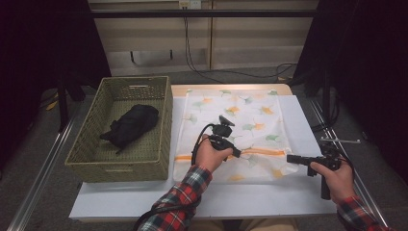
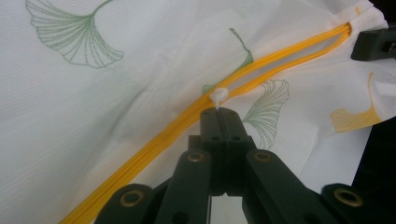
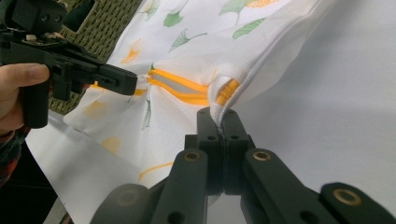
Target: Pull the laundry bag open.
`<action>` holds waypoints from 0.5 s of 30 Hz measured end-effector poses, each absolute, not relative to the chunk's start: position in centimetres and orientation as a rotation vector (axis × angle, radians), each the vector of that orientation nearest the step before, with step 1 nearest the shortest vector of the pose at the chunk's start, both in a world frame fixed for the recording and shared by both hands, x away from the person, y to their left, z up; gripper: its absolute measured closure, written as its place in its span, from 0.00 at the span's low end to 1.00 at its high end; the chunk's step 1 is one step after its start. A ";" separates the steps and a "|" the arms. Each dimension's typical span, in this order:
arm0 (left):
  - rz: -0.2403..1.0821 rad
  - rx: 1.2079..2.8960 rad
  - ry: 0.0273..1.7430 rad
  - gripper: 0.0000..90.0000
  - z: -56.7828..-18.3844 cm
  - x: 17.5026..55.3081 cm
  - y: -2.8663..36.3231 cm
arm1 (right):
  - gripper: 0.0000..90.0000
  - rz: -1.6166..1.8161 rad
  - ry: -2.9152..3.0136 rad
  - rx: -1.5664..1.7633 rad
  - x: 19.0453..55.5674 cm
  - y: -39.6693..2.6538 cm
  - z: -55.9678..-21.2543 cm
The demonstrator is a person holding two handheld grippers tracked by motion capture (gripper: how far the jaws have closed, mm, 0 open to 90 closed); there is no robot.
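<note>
The white mesh laundry bag (image 1: 231, 130) with green and orange leaf print lies flat on the white table (image 1: 120, 197), just right of the woven basket (image 1: 161, 120), its orange zipper (image 1: 260, 152) running across the near part. In your left gripper view the zipper (image 2: 154, 135) runs diagonally and your left gripper (image 2: 218, 109) has its jaws pressed together on the small white zipper pull (image 2: 219, 95). Your right gripper (image 3: 218, 114) is clamped on the bag's corner (image 3: 226, 95) at the zipper's end, the fabric bunched up into the jaws. In the high view your left hand (image 1: 209, 154) sits over the bag's near middle, your right hand (image 1: 334, 178) off its right edge. A black folded item (image 1: 132, 124) lies in the basket.
</note>
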State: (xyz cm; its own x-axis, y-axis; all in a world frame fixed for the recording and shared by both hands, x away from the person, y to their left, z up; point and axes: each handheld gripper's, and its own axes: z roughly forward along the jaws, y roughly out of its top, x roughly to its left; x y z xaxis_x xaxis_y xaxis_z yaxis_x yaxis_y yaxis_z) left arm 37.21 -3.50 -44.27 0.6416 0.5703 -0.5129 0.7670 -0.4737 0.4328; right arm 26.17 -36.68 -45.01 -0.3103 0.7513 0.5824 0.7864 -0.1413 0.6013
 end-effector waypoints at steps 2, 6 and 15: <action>-0.405 2.205 1.040 1.00 -44.3 37.3 -3.3 | 1.00 -1.469 -2.030 -1.825 26.2 -36.6 -45.0; -0.410 2.187 1.059 1.00 -44.1 37.4 -3.1 | 1.00 -1.462 -2.041 -1.832 26.2 -36.5 -44.9; -0.417 2.163 1.097 1.00 -44.4 37.6 -2.4 | 1.00 -1.457 -2.044 -1.835 26.2 -36.6 -45.0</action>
State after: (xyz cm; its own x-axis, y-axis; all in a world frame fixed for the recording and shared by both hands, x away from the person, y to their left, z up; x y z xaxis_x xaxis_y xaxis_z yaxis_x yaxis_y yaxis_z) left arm 37.56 -2.39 -44.44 0.5956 0.5898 -0.5454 0.8031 -0.4240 0.4186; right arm 26.18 -36.63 -45.05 -0.3035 0.7605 0.5740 0.7906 -0.1352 0.5972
